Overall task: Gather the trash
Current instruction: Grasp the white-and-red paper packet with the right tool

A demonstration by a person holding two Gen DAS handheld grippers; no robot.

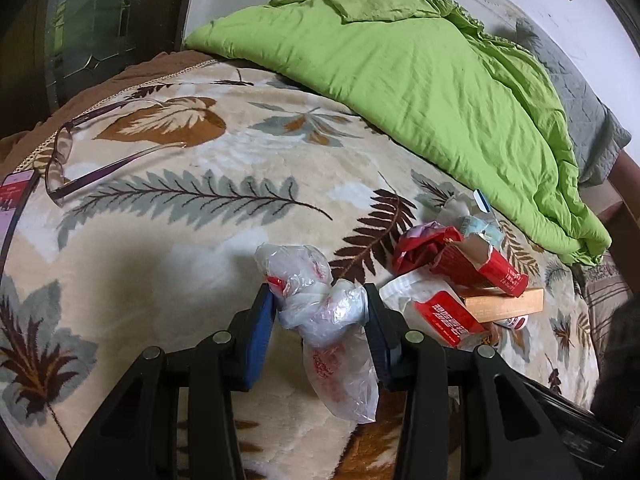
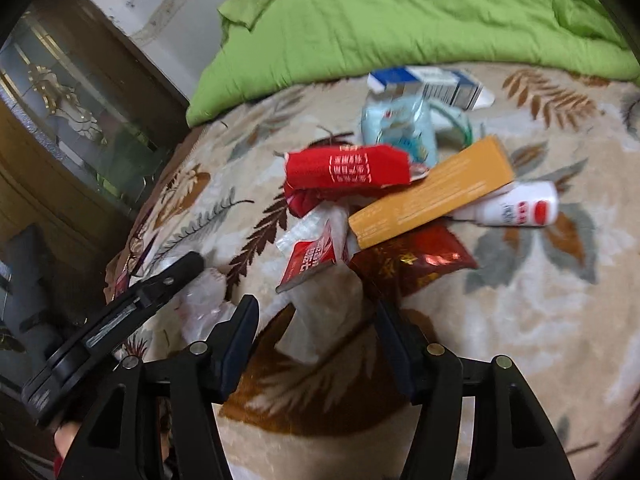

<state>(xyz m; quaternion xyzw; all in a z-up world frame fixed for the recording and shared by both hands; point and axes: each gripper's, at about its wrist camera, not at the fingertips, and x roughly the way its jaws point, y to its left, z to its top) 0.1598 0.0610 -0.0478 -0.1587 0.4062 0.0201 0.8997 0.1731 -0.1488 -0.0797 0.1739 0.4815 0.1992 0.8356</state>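
On the leaf-print blanket (image 1: 168, 248), left claw (image 1: 320, 312) gripping one crumpled plastic bag (image 1: 324, 312); right claw (image 2: 316, 320) open, one trash pile (image 2: 384, 200) ahead

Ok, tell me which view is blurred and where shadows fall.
Right wrist view: smeared by motion, orange box and white bottle soft-edged. Left wrist view: sharp; a dark shadow on the blanket left of the crumpled plastic bag; fisheye bends both.
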